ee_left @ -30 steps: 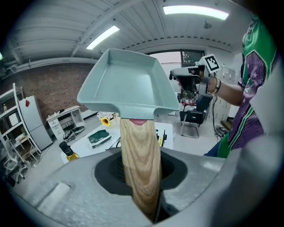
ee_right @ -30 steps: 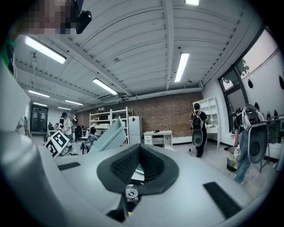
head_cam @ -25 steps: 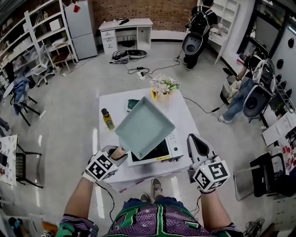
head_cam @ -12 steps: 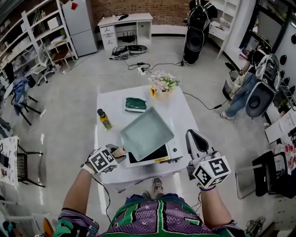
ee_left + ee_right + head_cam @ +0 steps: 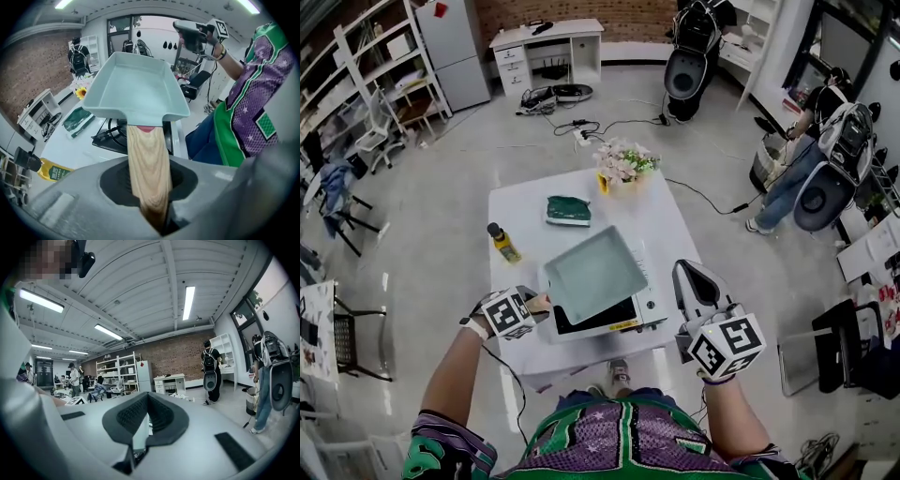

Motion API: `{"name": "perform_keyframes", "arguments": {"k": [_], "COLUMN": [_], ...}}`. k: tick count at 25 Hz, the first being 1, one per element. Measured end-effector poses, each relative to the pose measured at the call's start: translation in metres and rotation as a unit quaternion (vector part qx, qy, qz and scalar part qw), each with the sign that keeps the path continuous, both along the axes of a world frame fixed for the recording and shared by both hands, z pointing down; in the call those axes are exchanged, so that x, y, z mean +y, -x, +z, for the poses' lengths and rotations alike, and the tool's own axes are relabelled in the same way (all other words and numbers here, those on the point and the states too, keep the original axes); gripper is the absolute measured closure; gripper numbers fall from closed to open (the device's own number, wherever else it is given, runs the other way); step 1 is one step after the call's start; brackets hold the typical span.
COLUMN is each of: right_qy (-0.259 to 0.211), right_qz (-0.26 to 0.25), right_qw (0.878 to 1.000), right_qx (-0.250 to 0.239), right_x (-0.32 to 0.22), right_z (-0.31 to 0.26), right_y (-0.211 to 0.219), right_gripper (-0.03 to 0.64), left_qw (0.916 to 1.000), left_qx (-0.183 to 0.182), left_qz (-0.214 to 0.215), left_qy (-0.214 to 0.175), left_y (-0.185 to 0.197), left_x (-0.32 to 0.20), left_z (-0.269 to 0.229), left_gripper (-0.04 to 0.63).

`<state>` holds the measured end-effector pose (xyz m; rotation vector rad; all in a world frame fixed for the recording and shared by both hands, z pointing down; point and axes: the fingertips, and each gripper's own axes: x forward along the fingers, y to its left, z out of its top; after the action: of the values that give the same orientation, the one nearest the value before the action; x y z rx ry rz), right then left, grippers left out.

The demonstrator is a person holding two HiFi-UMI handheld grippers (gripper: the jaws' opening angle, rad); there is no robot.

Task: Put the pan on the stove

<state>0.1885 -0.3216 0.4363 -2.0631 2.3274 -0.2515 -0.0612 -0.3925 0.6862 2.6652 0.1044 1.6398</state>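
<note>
Head view: teal pan [image 5: 595, 275] over stove [image 5: 649, 305]

Most of stove [image 5: 649, 306] behind pan [image 5: 595, 275]

White table [image 5: 664, 223] carries stove [image 5: 617, 315], bottle [image 5: 500, 244], green pouch [image 5: 567, 210], flower vase [image 5: 622, 172].

A lab-like workroom: brick wall [image 5: 628, 14], metal shelves [image 5: 380, 70], desk [image 5: 546, 37], floor cables [image 5: 619, 124], concrete floor [image 5: 441, 187].
</note>
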Motion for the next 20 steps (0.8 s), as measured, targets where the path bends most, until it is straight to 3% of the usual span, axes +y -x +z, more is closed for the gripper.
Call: {"name": "perform_keyframes", "arguments": {"k": [11,20], "right_qy": [0.011,0.023], "right_qz": [0.006,0.006], "right_qw": [1.000,1.000], "right_qx": [-0.005,-0.006], "right_x": [-0.010,-0.019], "right_z": [0.010,0.017], "right_y": [-0.014,-0.020], "right_gripper": [0.615,0.615], "left_qw": [0.9962,0.9925], "left_qx": [-0.073,-0.091], "left_qz": [0.045,0.066], "left_qy": [0.018,0.048], "left_y": [0.006,0.002], "left_x": [-0.018,-0.026], "left_z": [0.038,0.047], "left_gripper": [0.494,0.495]}}
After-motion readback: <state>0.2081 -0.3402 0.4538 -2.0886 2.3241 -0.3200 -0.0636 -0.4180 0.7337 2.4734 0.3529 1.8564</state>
